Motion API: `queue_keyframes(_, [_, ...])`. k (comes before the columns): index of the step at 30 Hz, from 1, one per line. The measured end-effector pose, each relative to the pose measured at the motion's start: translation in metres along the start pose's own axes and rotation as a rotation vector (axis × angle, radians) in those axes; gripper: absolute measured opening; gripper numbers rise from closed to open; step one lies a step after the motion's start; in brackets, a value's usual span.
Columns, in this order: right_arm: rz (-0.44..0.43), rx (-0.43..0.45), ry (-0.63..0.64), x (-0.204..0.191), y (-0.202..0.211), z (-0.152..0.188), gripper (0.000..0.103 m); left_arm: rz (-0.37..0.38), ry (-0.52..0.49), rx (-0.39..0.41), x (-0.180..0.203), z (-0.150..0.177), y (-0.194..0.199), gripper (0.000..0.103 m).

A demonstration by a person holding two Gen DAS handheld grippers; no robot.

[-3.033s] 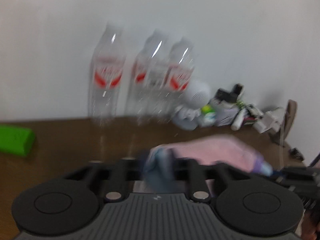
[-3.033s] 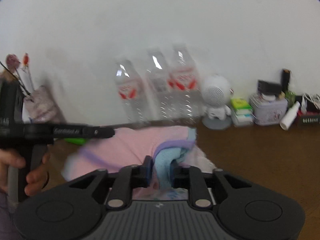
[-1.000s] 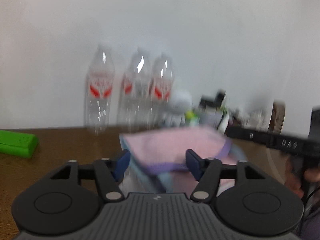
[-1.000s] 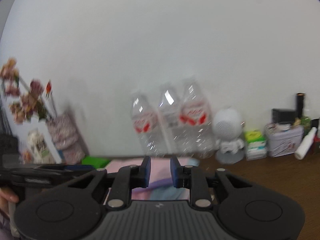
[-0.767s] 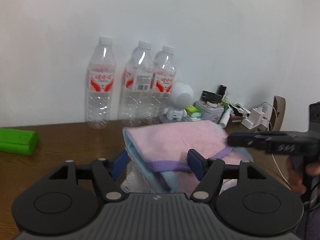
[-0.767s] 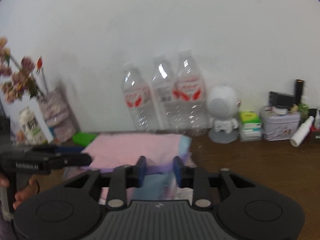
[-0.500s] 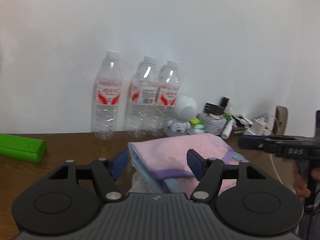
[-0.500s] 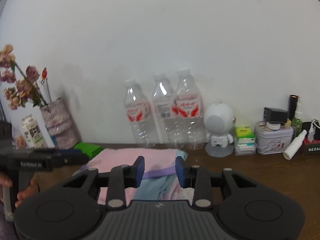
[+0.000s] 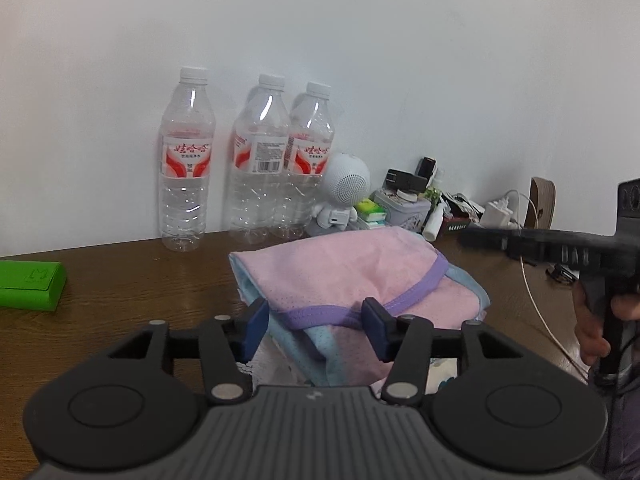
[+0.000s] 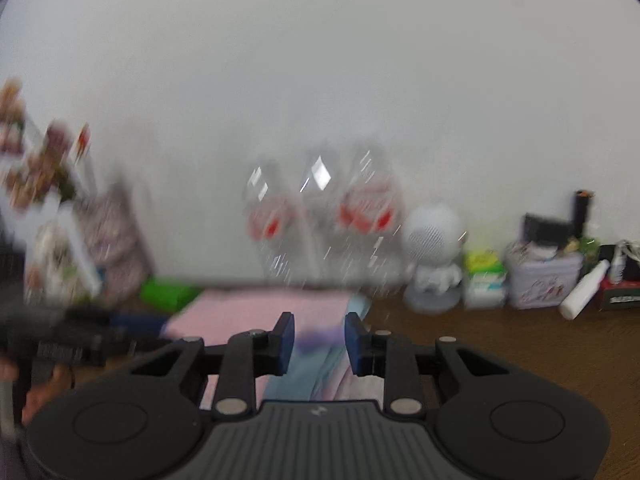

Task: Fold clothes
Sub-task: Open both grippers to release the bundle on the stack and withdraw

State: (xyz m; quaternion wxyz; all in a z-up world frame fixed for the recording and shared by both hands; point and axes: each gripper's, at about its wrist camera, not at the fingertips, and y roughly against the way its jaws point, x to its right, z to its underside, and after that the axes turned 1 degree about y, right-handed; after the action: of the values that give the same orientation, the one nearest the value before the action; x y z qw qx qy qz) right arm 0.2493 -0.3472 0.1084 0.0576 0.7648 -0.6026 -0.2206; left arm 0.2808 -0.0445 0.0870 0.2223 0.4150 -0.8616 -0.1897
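The left gripper [image 9: 315, 326] stands with its tongs wide apart, holding nothing. The folded garment [image 9: 344, 276], pink with purple trim and pale blue edges, lies on the brown table [image 9: 120, 288] just ahead of and partly between the tongs; contact with the pads cannot be confirmed.

The right gripper [image 10: 319, 338] likewise has its tongs apart and empty. Its view is motion-blurred; the garment [image 10: 256, 312] shows just ahead of and beneath the tips.

Beyond the left tongs, against the wall, stand three bottles [image 9: 186, 160] with red and white labels; the label characters are too small to read with certainty. A white robot figure [image 9: 344, 196] stands right of them. A green case [image 9: 28, 286], embossed with an "M", lies far left of the tongs.

At far right of the left view the right gripper's body bears pale lettering, apparently "DAS", blurred. No writing is readable in the right view.
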Motion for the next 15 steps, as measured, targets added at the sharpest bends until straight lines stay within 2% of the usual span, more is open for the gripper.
queue_keyframes(1, [0.001,0.029,-0.047,0.007,0.0,0.001,0.034,-0.004,0.006,0.003,0.0,-0.001,0.0,0.055])
queue_keyframes(3, [-0.01,0.069,-0.15,0.024,-0.004,0.006,0.033,-0.019,0.022,0.011,-0.003,-0.003,0.002,0.056])
queue_keyframes(5, [-0.003,0.047,-0.205,0.032,-0.008,0.007,0.033,-0.036,0.04,0.02,-0.006,-0.005,0.003,0.057])
queue_keyframes(15, [-0.01,0.031,-0.121,0.012,-0.003,0.001,0.033,-0.094,0.071,0.05,-0.016,-0.009,0.009,0.058])
